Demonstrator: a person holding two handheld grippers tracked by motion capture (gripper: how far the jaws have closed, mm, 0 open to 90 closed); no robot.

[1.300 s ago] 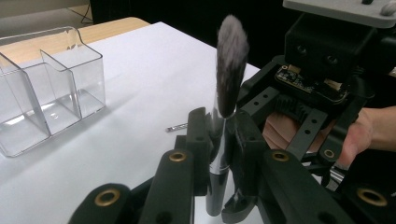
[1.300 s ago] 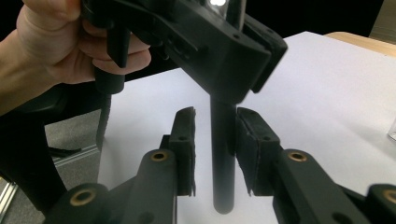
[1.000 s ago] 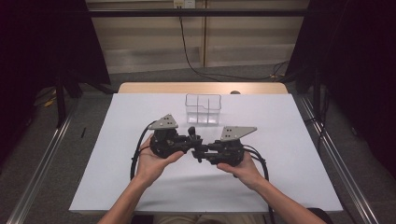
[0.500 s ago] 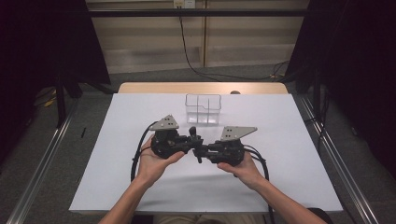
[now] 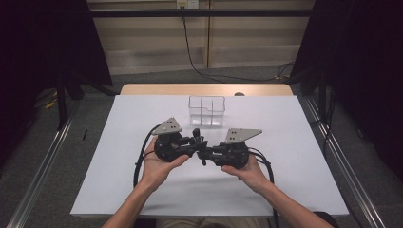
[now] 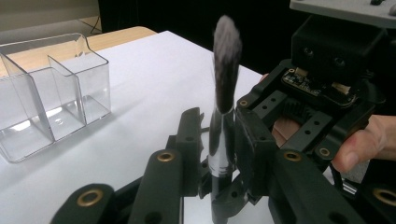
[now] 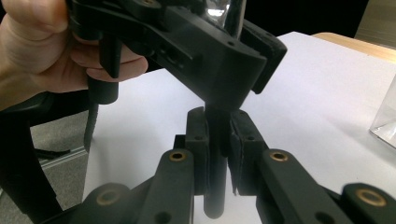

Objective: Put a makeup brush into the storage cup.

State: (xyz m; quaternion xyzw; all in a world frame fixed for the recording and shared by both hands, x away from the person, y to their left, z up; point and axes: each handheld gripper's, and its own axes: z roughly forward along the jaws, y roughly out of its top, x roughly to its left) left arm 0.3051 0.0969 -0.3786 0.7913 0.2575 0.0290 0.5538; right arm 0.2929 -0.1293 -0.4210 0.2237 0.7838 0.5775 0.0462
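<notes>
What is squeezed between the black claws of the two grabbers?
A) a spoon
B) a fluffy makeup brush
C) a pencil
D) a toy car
B: the left gripper view shows a makeup brush with a dark fluffy tip and shiny metal collar standing upright between the left gripper jaws, while the right gripper clamps its black handle lower down.

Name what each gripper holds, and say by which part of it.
Both hold one makeup brush, upright, bristles up. The right gripper clamps its dark handle low down. The left gripper has the shiny ferrule between its jaws, which have just been opening.
</notes>
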